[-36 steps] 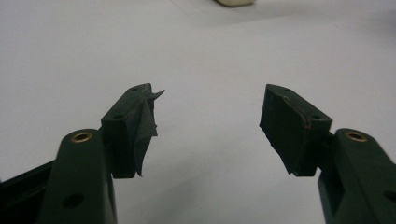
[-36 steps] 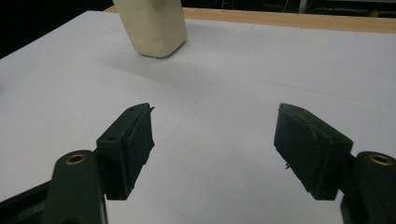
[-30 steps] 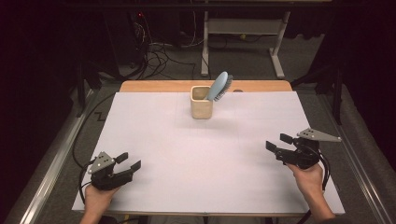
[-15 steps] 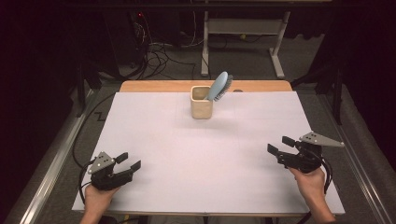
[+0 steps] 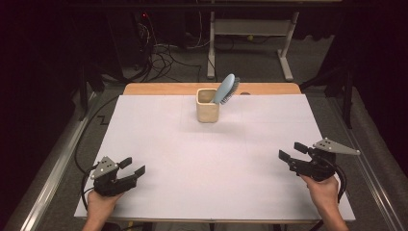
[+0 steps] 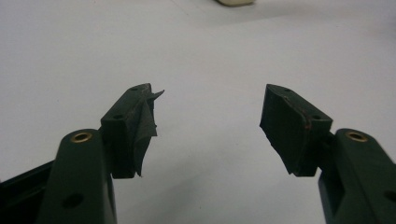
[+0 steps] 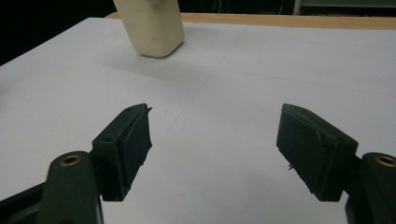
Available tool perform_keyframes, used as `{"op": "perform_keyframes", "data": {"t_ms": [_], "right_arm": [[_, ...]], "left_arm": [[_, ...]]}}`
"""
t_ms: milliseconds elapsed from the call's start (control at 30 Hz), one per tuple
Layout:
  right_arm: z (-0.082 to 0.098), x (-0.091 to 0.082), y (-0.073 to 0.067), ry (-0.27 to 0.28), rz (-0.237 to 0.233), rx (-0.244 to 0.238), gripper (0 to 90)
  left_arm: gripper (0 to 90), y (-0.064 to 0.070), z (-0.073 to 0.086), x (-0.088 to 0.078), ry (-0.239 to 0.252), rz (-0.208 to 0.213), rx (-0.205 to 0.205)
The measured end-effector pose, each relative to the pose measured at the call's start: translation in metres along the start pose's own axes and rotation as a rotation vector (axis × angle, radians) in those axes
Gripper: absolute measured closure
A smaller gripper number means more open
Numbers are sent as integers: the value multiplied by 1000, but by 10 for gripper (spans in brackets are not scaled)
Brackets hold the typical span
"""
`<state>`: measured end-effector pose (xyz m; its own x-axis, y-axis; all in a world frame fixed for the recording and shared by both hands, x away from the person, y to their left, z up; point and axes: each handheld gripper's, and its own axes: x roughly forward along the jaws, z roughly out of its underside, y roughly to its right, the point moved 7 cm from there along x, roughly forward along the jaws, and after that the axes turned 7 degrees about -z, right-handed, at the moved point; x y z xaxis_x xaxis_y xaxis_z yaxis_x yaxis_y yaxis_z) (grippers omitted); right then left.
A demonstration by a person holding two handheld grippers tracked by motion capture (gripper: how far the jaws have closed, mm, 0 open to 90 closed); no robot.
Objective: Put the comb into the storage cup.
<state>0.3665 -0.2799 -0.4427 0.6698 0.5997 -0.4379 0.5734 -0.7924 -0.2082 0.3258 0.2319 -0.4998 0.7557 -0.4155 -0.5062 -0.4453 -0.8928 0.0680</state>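
Tongs, left and right, gape wide, empty; cup unlabelled.

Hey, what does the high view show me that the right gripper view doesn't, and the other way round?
High view alone: the blue hairbrush standing tilted in the cream cup, the left gripper open at the near left, both hands, and the floor with cables behind the table. Right gripper view alone: a close look along the right gripper, its jaws wide apart with nothing between them. Both share: the cup, the white tabletop and its wooden far edge.
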Motion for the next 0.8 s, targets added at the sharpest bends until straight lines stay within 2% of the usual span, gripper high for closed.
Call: {"op": "perform_keyframes", "data": {"t_ms": [433, 533, 800], "right_arm": [[1, -11, -6, 31, -7, 0, 265], [3, -13, -7, 28, -4, -10, 265], [10, -18, -8, 28, -5, 2, 265]], "left_arm": [[356, 0, 0, 0, -1, 2, -2], [356, 0, 0, 0, -1, 1, -2], [356, 0, 0, 1, -3, 2, -3]]}}
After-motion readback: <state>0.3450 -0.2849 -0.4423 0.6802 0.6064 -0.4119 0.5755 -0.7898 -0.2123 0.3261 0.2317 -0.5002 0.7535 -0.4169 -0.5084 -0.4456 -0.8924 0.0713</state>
